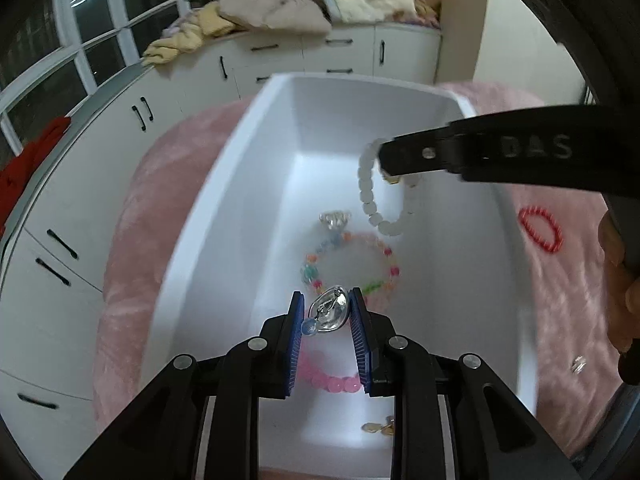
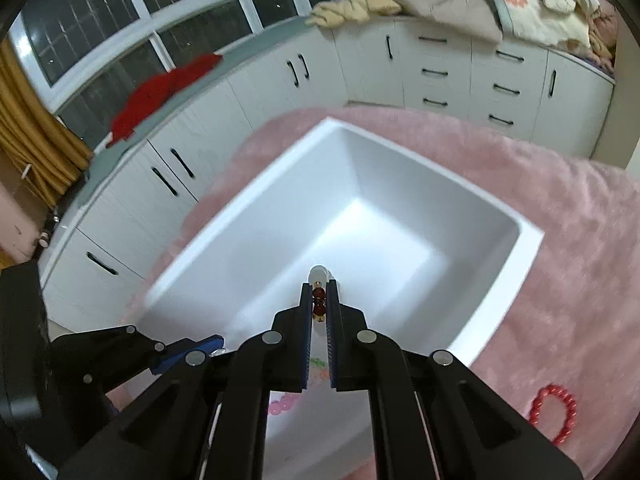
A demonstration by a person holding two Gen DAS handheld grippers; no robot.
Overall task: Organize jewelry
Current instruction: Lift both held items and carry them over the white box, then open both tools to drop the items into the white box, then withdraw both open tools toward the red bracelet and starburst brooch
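White beads first: the right gripper (image 1: 390,168) is clamped nearly closed on a white bead bracelet (image 1: 370,196), which dangles over the white bin (image 1: 192,220). The left gripper (image 1: 327,314) is pinched down on a silver clip piece (image 1: 330,312), just above the multicolour bracelet (image 1: 348,266) already inside. Looks like the drop-off step for both. Next, I'd say, open each over the bin, then fetch the red bracelet (image 2: 554,414) lying on the pink blanket (image 2: 560,240) to the right.

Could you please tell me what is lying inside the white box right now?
In the white box: a multicoloured bracelet, a pink bracelet, a clear ring and gold earrings. The left gripper hides part.
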